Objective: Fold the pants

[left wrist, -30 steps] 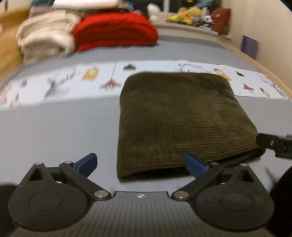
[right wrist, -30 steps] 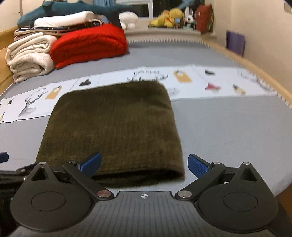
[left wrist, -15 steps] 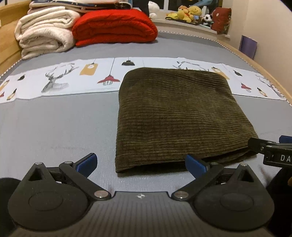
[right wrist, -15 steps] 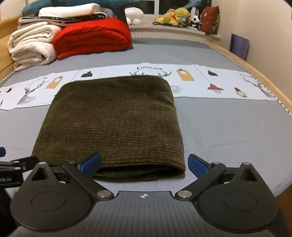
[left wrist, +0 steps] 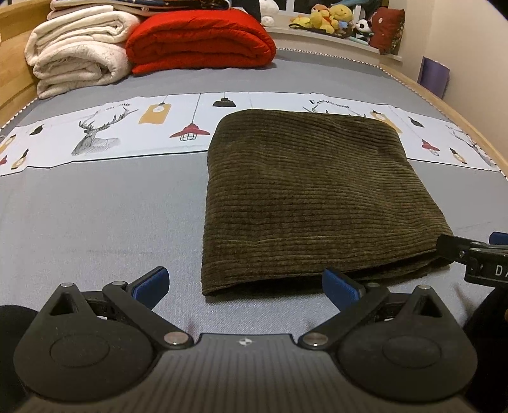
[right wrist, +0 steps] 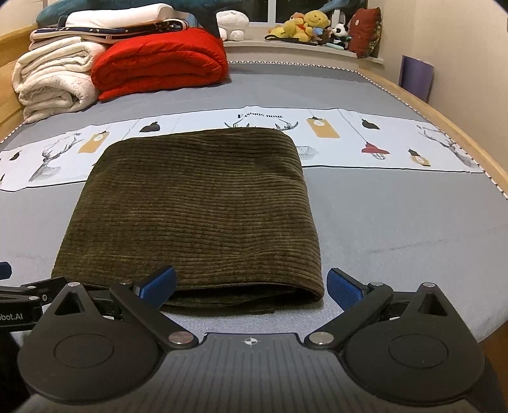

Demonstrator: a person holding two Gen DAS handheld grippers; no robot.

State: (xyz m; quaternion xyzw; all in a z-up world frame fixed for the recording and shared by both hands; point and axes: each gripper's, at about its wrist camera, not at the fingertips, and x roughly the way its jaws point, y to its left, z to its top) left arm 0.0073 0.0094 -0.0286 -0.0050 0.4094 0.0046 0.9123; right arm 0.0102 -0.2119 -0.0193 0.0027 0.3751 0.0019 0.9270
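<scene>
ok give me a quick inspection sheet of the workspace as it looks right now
Surface: grey bedsheet with a white printed band of deer and lamps running across it.
Job's things: olive-green corduroy pants, folded into a flat rectangle, lying partly over the printed band.
Clutter: rolled cream fleece blanket and folded red quilt at the far end of the bed.
Grippers: left gripper and right gripper both with jaws open, at the near edge of the pants, holding nothing.
Cables: nothing seen.
Surroundings: stuffed toys on the window ledge, wooden bed frame, beige wall.
</scene>
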